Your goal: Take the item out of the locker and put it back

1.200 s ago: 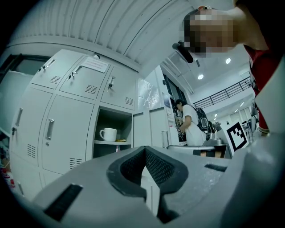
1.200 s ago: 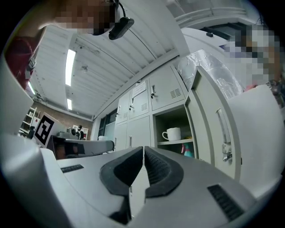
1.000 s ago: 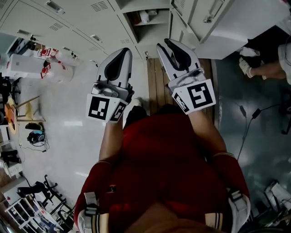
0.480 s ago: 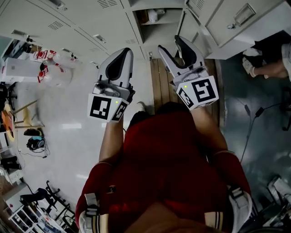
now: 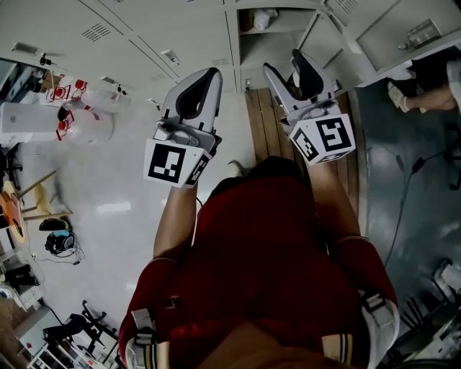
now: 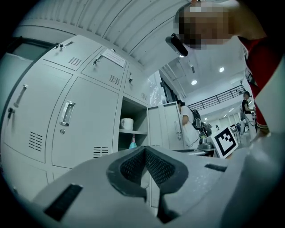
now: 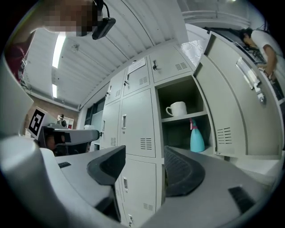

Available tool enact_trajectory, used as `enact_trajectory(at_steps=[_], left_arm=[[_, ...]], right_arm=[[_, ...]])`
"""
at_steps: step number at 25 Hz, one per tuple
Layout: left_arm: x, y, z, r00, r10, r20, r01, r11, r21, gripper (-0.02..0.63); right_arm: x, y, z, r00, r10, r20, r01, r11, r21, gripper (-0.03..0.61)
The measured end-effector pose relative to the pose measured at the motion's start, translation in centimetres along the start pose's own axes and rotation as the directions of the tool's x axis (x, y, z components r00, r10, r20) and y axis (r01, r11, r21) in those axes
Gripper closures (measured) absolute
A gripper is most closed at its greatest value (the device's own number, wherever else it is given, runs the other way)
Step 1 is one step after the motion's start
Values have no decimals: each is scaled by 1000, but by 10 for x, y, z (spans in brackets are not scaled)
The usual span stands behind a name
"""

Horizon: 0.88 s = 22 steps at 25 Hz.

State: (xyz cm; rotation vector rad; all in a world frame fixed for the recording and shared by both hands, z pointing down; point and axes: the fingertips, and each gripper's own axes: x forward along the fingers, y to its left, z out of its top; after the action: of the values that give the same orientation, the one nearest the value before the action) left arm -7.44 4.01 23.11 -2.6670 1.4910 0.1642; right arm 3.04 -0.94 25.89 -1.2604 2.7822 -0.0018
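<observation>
Two grippers, both empty. We log the right gripper (image 7: pixel 143 156) with its jaws wide and opening, with only air between them. The left gripper (image 6: pixel 147 153) has its jaws closed together on nothing.

Two items sit in the open locker (image 7: pixel 176 95), both well apart from either gripper:
- White mug (image 7: pixel 178 108) stands upright on the upper shelf, at 1 o'clock from the right gripper's jaws.
- Teal spray bottle (image 7: pixel 196 138) stands upright on the compartment floor below that shelf, at 2 o'clock from the same jaws.

We cannot tell which of the two is the task's item.

The locker door (image 7: pixel 231 102) is swung out at 3 o'clock of the compartment.

View notes:
- The head view shows the mug (image 5: pixel 265 18) at 11 o'clock from the right gripper (image 5: pixel 292 76) and both marker cubes.
- The spray bottle (image 6: pixel 132 142) shows only in the two gripper views.
- The left gripper view alone shows a person in white (image 6: pixel 186 122) standing beyond the lockers.
</observation>
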Motion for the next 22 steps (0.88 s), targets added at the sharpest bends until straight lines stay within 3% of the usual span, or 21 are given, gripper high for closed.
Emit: enact_trajectory(at_steps=[10,22], left_arm=[[-22,32,-11,998,-62,19,62,998,-16,609],[-22,51,-21,998,-62,25,63,998,-28,609]], right_arm=[[15,28,-20,996,-78,-38,77,997,-32,328],[27,23,-33,993,-93,-78,86,993,-79,327]])
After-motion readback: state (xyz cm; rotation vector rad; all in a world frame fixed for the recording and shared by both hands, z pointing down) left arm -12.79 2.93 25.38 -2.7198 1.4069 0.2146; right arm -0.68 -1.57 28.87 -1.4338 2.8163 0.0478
